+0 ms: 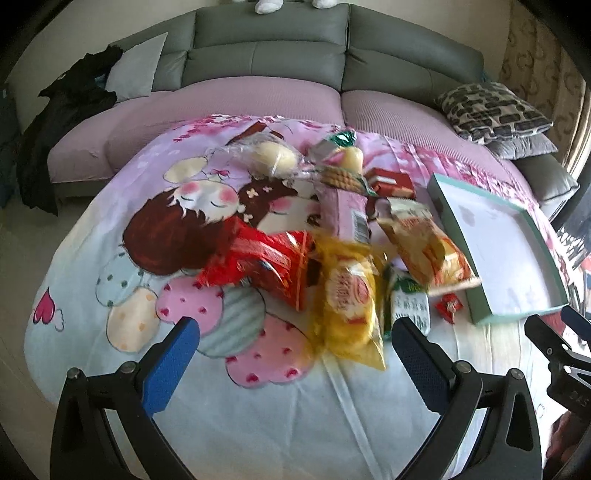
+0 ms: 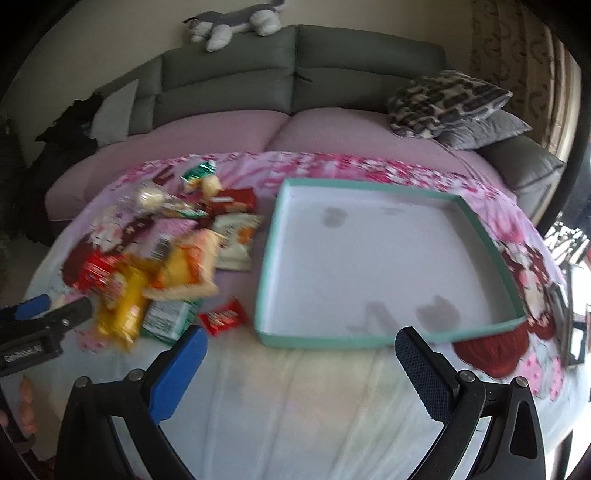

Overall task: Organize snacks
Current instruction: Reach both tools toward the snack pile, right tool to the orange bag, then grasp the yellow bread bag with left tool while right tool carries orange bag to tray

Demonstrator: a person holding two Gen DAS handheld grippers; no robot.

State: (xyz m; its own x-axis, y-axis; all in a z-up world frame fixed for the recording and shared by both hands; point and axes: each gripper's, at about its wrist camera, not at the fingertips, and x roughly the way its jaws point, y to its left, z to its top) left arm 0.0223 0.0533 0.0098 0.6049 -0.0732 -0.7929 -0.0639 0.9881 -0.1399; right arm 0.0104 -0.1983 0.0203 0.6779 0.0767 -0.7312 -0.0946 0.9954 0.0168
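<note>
A heap of snack packets lies on a cartoon-print cloth [image 1: 110,236]: a yellow bag [image 1: 347,306], a red bag [image 1: 266,266], a pink box [image 1: 345,210], an orange-and-white bag [image 1: 424,247], a small red candy [image 1: 448,305]. To the right sits a shallow teal-rimmed box [image 2: 491,243] with a white floor and nothing in it. My left gripper [image 1: 295,334] hangs open just short of the yellow bag. My right gripper [image 2: 301,345] is open over the cloth at the box's near rim. The small red candy [image 2: 223,317] lies by its left finger.
A grey sofa [image 1: 273,48] with a pink seat cover runs behind the table. Patterned cushions [image 2: 443,103] lie at its right end, dark clothing [image 1: 70,122] at its left. A plush toy [image 2: 236,22] rests on the sofa back.
</note>
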